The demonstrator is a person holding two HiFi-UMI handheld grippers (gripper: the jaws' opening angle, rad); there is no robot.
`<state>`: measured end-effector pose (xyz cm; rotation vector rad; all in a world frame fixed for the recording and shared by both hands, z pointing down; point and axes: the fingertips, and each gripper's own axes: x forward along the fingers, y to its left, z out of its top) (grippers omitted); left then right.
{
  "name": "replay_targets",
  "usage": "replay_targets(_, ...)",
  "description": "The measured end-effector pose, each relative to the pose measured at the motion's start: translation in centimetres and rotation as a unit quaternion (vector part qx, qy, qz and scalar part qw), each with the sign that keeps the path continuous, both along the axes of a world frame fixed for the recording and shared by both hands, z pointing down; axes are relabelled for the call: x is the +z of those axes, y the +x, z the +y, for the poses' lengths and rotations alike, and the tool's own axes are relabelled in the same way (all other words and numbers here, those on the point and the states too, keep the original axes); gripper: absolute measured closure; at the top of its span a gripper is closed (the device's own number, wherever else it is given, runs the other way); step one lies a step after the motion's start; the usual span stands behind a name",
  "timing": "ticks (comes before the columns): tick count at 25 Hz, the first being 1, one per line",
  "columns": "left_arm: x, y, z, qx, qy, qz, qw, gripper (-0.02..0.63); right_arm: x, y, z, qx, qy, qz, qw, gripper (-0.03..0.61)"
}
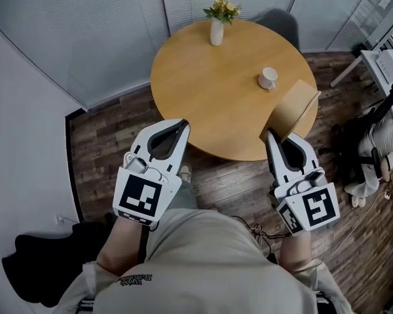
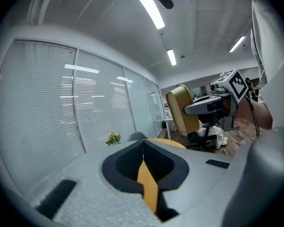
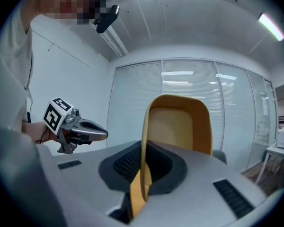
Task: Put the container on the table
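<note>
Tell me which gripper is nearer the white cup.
Right. The right gripper, shut on the container, is at the table edge just in front of the cup; the left gripper is off the table, farther to the cup's left.

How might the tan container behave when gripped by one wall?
Probably light and stiff: the right claw holds the container by one thin wall, with no sagging. Pinched at its edge, it may pivot or slip; it looks smooth.
</note>
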<state>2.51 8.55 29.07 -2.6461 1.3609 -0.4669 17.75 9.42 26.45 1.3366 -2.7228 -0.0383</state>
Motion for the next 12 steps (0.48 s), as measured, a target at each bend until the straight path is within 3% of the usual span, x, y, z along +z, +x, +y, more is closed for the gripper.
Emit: replay_targets(12, 0.0, -4.2, -9.8, 0.020, -0.013, 0.024, 0.9994, 0.592, -0.3, -5.2, -9.5, 0.006, -0.016, 0.021, 1.000, 0.548)
